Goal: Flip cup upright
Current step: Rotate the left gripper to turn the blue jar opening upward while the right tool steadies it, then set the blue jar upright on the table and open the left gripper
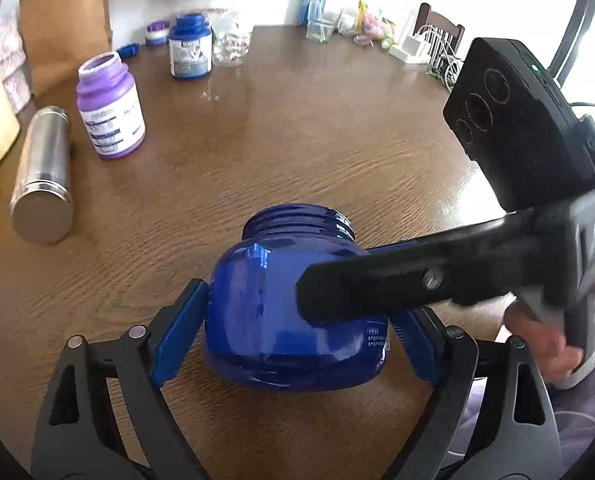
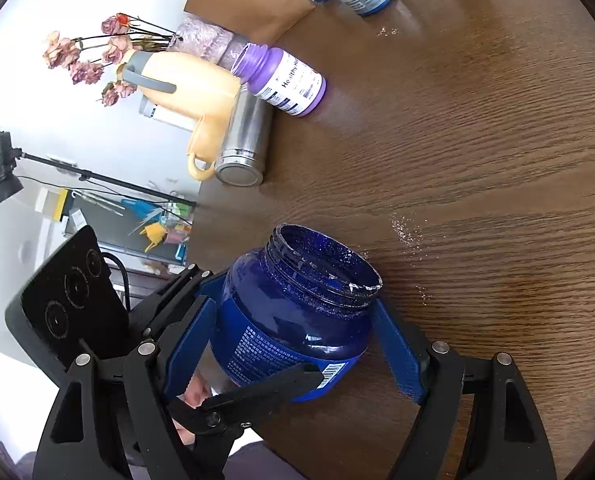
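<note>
— Where's the cup now?

— The blue cup (image 1: 293, 312) stands on the bench (image 1: 337, 140), mouth up, threaded rim showing, base down on the wood as far as I can see. So I'd judge the flip itself done; what's left is letting go and backing both tools away without knocking it.

— Are you holding it?

— My left tool (image 1: 297, 320) brackets it, pads spread on either side; the left pad sits just off the wall, so I read it as released. My right tool (image 2: 293, 344) is splayed around the shoulder too, its right pad apart from the plastic — not gripping, I think. One right finger (image 1: 397, 284) lies across the cup's front in the left view.

— Room to pull out?

— Plenty ahead: bare wood in the middle. The steel flask (image 1: 43, 184) lies well apart to my left, the purple bottle (image 1: 111, 108) beyond it. The bench edge is close on my side, so I'd retreat slowly.
</note>
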`<state>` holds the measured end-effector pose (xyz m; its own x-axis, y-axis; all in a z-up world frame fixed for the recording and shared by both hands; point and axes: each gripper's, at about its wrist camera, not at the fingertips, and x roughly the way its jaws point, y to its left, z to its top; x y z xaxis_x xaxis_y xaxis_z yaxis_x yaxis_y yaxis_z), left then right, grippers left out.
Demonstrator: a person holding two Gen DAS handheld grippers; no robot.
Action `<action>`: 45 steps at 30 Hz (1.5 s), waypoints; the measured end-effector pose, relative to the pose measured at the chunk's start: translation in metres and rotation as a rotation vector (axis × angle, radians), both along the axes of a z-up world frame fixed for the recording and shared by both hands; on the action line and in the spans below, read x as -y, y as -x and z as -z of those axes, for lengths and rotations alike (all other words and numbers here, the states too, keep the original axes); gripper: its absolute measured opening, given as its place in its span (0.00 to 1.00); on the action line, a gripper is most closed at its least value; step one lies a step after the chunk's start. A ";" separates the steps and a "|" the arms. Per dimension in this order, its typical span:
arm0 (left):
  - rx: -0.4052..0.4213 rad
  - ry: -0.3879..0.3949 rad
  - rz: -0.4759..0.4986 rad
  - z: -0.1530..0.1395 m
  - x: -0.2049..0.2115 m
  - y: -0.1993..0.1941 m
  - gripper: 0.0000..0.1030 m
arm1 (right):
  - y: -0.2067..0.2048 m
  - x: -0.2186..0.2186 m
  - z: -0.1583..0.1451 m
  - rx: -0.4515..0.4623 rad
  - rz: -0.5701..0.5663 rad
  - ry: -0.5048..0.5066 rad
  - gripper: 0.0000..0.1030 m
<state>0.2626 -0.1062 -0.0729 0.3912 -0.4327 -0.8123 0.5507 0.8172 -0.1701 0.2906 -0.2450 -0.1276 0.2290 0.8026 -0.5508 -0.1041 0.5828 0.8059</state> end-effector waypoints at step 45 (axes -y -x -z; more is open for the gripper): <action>0.084 0.090 0.003 -0.004 -0.030 -0.016 0.92 | -0.020 -0.012 -0.033 0.171 0.025 0.239 0.89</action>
